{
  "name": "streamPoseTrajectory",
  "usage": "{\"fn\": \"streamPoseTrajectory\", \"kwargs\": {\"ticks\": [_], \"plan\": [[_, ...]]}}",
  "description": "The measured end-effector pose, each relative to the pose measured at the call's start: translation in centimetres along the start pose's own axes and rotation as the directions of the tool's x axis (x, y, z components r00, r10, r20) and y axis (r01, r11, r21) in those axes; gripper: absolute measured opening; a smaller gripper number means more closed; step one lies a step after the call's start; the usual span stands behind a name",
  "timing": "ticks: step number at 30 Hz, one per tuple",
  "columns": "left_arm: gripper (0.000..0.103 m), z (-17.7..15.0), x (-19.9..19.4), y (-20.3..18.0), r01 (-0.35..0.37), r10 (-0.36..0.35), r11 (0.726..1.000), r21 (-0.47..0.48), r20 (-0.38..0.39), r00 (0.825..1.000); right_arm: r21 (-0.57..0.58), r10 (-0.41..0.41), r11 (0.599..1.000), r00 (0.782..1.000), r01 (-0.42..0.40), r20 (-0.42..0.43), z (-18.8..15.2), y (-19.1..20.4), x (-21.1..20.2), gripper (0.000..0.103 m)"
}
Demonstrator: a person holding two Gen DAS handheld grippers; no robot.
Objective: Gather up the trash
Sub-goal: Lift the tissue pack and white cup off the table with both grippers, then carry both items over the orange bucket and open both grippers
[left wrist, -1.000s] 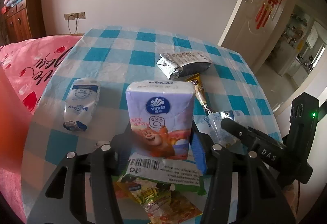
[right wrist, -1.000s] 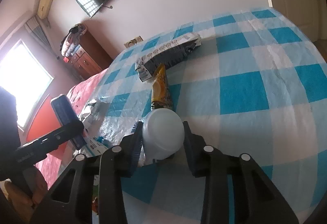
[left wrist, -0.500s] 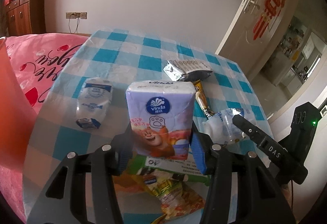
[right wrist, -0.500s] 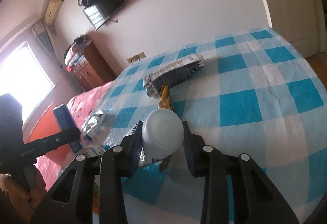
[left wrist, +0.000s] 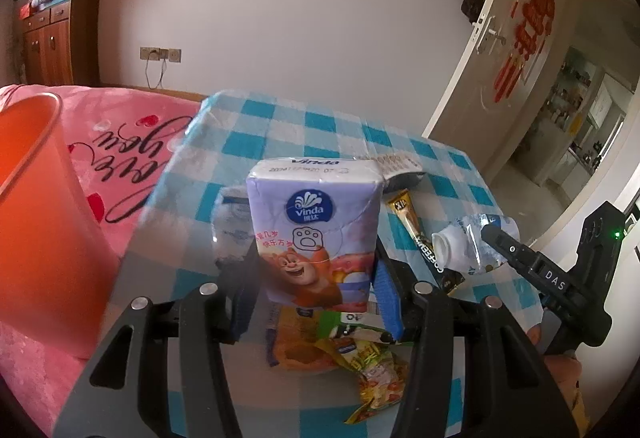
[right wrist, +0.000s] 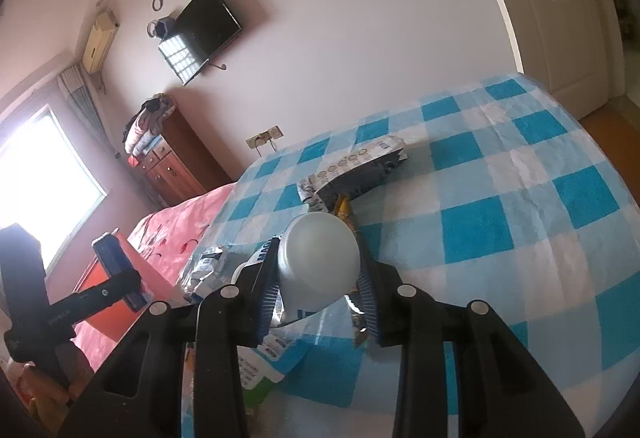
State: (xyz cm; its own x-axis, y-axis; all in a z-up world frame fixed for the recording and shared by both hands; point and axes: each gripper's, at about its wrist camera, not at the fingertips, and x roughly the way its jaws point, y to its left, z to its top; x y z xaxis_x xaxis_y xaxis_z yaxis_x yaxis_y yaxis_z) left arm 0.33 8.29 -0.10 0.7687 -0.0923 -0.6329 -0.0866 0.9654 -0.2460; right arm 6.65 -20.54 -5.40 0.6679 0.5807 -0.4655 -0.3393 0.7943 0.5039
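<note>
While a purple tissue pack (left wrist: 314,234) is gripped upright between the blue pads of the left gripper (left wrist: 314,298), a crumpled plastic bottle (right wrist: 318,262) is clamped by the right gripper (right wrist: 320,298), its rounded white base turned toward the right wrist camera. Both items are held above a table (right wrist: 520,198) covered in a blue and white check cloth. From the left wrist view, the same bottle (left wrist: 472,242) is seen at the right, its white neck pointing left, with one black finger (left wrist: 520,258) of the right gripper laid across it. Below the tissue pack, a green and yellow snack wrapper (left wrist: 360,354) is seen lying at the near edge of the table. Just right of the pack, a gold and black coffee sachet (left wrist: 416,226) lies on the cloth, and beyond it a silver foil bag (right wrist: 356,166) rests flat. Behind the pack on its left, a crushed clear bottle with a blue label (left wrist: 232,218) is partly hidden. An orange bin (left wrist: 36,198) stands at the far left, beside a pink bedspread (left wrist: 132,126) printed with black script. A wall-mounted television (right wrist: 200,30) and a wooden dresser (right wrist: 172,162) are seen further back. A door (left wrist: 508,50) with red decoration stands open at the right.
</note>
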Motion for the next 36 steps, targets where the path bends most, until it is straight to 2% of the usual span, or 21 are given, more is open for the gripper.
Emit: {"fn": "streamPoseTrajectory", "kwargs": {"ticks": [8,14,18,22,24,29,33,36], "plan": [[0.052,1.2,-3.0,2.0,-0.017,0.019,1.0,-0.016,0.066,0.998,-0.012,0.054,0.998,0.998,-0.054,-0.035,0.9,3.3,0.4,0.038],[0.052,2.6,-6.1,4.6,-0.082,0.088,0.995,-0.053,0.132,0.987,-0.05,0.135,0.989,0.987,-0.14,-0.089,2.0,8.4,1.7,0.038],[0.052,3.4,-8.5,7.2,-0.142,0.157,0.986,-0.091,0.181,0.971,-0.126,0.176,0.974,0.978,-0.19,-0.113,2.5,13.0,2.7,0.038],[0.052,3.8,-10.5,10.2,-0.197,0.223,0.97,-0.139,0.212,0.951,-0.201,0.245,0.94,0.957,-0.274,-0.157,2.6,18.6,4.3,0.038],[0.052,3.9,-11.5,11.9,-0.234,0.267,0.958,-0.165,0.224,0.937,-0.236,0.263,0.925,0.949,-0.299,-0.17,2.5,21.0,4.9,0.038],[0.052,3.9,-12.9,15.0,-0.285,0.332,0.934,-0.213,0.229,0.915,-0.324,0.312,0.872,0.926,-0.368,-0.213,1.9,27.5,6.8,0.038],[0.052,3.6,-13.5,17.4,-0.299,0.356,0.92,-0.254,0.223,0.907,-0.36,0.327,0.843,0.913,-0.398,-0.244,1.2,30.8,8.3,0.038],[0.052,3.5,-13.3,19.0,-0.302,0.366,0.911,-0.281,0.21,0.907,-0.405,0.317,0.821,0.911,-0.403,-0.263,0.4,33.3,9.5,0.038]]}}
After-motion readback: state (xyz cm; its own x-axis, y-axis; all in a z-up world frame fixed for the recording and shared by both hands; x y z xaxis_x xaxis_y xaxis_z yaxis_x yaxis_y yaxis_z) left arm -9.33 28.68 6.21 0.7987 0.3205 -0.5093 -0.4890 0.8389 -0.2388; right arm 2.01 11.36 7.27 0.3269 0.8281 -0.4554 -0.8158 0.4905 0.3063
